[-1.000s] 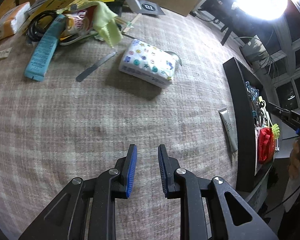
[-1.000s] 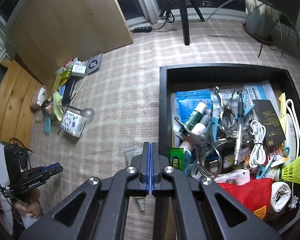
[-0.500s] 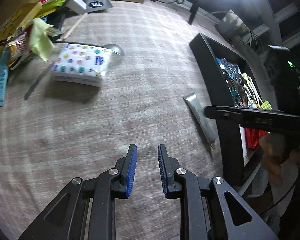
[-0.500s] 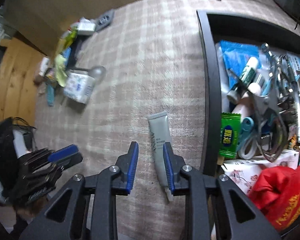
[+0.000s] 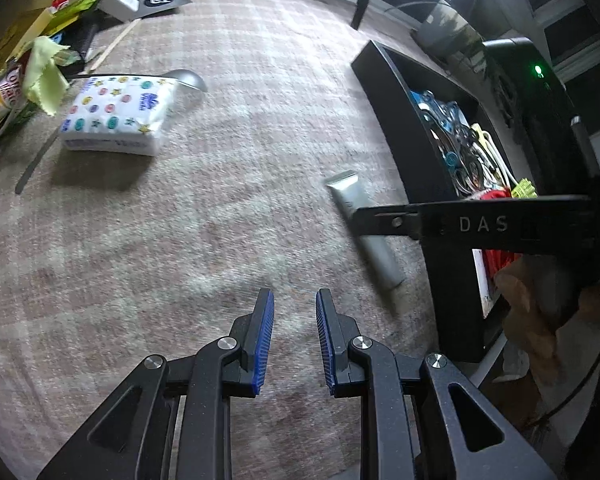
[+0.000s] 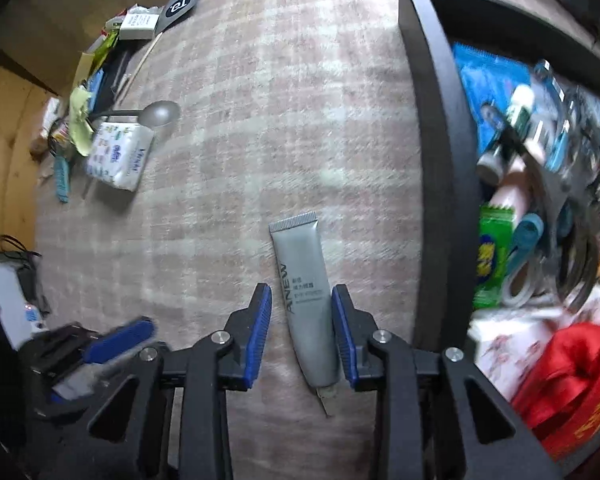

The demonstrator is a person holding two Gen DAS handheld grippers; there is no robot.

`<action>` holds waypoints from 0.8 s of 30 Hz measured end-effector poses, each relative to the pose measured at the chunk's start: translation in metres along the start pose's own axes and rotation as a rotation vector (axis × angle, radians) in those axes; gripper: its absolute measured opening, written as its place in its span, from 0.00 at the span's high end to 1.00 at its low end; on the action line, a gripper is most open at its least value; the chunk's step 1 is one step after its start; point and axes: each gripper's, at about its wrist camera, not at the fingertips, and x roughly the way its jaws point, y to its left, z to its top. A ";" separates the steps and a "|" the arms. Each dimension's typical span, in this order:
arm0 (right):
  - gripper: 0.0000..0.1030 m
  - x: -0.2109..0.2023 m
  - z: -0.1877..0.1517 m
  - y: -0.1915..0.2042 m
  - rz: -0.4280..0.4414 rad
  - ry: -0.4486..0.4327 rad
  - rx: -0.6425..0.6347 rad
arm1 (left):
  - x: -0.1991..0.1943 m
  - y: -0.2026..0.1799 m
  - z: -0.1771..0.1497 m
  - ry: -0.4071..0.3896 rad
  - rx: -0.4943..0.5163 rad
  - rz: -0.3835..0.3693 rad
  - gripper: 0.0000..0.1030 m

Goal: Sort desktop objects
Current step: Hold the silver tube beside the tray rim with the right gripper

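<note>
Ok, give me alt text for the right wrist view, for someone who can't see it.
The open right claw straddles a grey tube lying flat on the checked cloth, one finger on each side. A black tray crammed with small items sits just right of it. A tissue pack, spoon and clutter lie far left.

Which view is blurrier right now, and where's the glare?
Right wrist view: motion blur smears the black tray's contents, though the grey tube between the open right gripper reads sharp. Left wrist view: crisper, with lamp glare blowing out the top edge.
</note>
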 end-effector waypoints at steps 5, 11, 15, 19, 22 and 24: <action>0.70 0.010 -0.014 0.001 0.122 0.043 0.067 | 0.015 -0.010 -0.002 0.017 0.018 -0.011 0.81; 0.70 0.008 -0.022 0.003 0.137 0.007 0.081 | 0.030 -0.023 0.006 0.004 0.039 -0.017 0.82; 0.71 0.006 -0.022 -0.004 0.153 -0.005 0.092 | 0.035 -0.031 0.012 -0.005 0.058 -0.036 0.81; 0.72 0.005 -0.022 -0.009 0.160 -0.012 0.093 | 0.041 -0.038 0.012 -0.020 0.069 -0.035 0.79; 0.73 0.001 -0.027 -0.016 0.158 -0.021 0.090 | 0.042 -0.039 0.012 -0.032 0.068 -0.035 0.80; 0.76 0.000 -0.030 -0.020 0.162 -0.025 0.096 | 0.043 -0.037 0.013 -0.028 0.058 -0.050 0.81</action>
